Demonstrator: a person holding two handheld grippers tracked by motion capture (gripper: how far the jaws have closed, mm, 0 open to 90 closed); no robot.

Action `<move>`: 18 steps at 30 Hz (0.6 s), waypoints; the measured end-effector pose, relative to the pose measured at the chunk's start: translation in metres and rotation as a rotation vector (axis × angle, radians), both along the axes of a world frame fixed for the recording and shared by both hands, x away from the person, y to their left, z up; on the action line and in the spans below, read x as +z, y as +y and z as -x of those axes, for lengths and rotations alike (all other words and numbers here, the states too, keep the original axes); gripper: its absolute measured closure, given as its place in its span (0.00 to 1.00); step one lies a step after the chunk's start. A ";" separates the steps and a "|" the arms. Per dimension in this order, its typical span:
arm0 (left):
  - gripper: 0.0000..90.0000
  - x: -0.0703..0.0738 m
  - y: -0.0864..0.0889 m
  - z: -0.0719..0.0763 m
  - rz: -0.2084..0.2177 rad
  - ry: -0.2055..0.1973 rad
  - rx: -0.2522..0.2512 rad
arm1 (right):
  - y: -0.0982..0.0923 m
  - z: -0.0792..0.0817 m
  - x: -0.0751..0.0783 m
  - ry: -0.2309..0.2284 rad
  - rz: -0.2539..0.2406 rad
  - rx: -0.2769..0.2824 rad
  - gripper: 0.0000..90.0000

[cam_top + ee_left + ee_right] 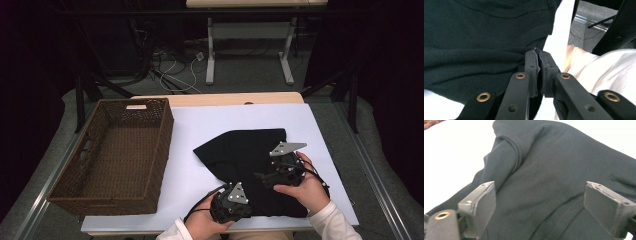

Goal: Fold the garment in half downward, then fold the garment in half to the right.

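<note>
A black garment (245, 150) lies crumpled on the white table top (200, 125), right of centre. My left gripper (239, 200) sits at the garment's near edge. In the left gripper view its jaws (538, 62) are pressed together with a fold of the black cloth (479, 37) pinched between the pads. My right gripper (262, 176) rests over the garment's right part, held by a hand in a white sleeve. In the right gripper view its jaws (539, 202) stand wide apart just above the black fabric (549, 170), with a ribbed hem or collar ahead of them.
A brown wicker basket (162, 160) stands empty on the left side of the table. Bare white surface lies between it and the garment. Beyond the far edge are table legs and cables on the floor. Metal rails run along both sides.
</note>
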State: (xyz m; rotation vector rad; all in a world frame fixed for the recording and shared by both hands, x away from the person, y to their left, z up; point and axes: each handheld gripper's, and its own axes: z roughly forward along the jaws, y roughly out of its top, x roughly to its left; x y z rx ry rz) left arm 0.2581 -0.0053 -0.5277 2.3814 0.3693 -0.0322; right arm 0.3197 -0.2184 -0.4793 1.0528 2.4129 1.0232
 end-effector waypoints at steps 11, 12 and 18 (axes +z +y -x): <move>0.95 0.002 0.003 0.001 0.013 -0.013 0.013 | 0.028 -0.017 0.006 0.008 0.018 0.089 0.32; 0.95 0.002 0.004 0.002 0.016 -0.019 0.019 | 0.031 -0.018 0.006 0.000 0.022 0.094 0.33; 0.95 0.003 0.006 0.003 0.021 -0.021 0.019 | 0.049 -0.033 0.004 0.041 0.008 0.133 0.39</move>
